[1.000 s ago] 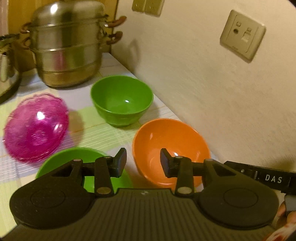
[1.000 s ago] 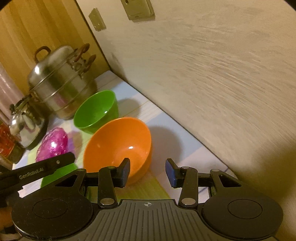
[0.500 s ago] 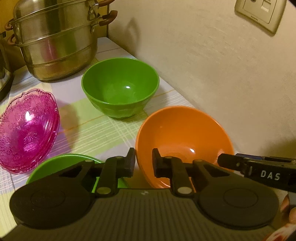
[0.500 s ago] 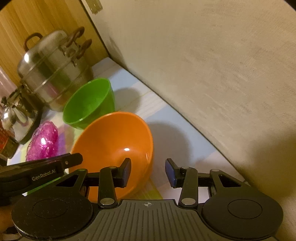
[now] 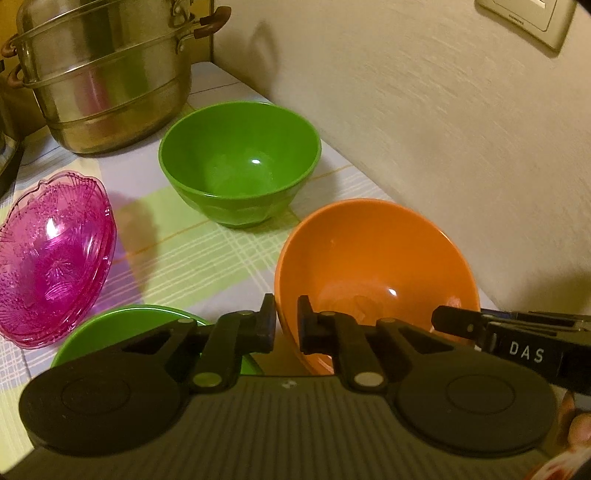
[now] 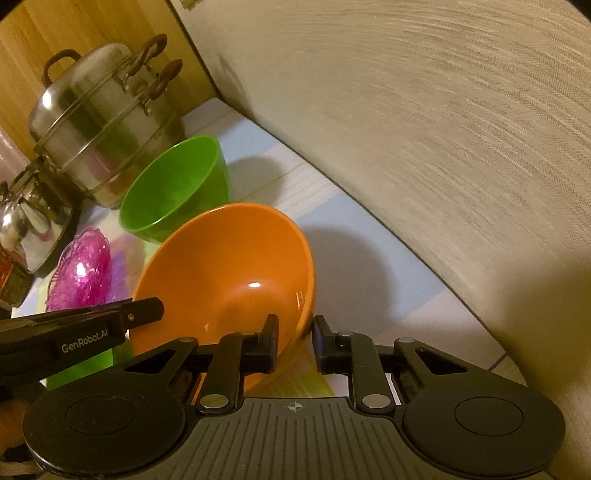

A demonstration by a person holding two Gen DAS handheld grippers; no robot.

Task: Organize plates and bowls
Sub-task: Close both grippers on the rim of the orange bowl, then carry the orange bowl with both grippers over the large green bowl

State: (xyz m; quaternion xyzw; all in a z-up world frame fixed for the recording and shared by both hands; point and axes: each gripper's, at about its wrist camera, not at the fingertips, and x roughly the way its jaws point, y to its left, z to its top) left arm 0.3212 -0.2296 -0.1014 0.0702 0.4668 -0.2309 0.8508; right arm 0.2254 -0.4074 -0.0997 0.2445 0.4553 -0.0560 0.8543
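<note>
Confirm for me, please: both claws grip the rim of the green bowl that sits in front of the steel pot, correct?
Not quite: both claws grip the orange bowl, as both wrist views show: the left claw and the right claw pinch its rim. The green bowl in front of the steel pot sits untouched.

I read "DAS" in white letters on my right gripper (image 5: 524,354), seen from the left. "GenRobot.AI" stood in white on my left gripper (image 6: 85,338), seen from the right. The wall plate's (image 5: 532,18) small word was unreadable.
</note>
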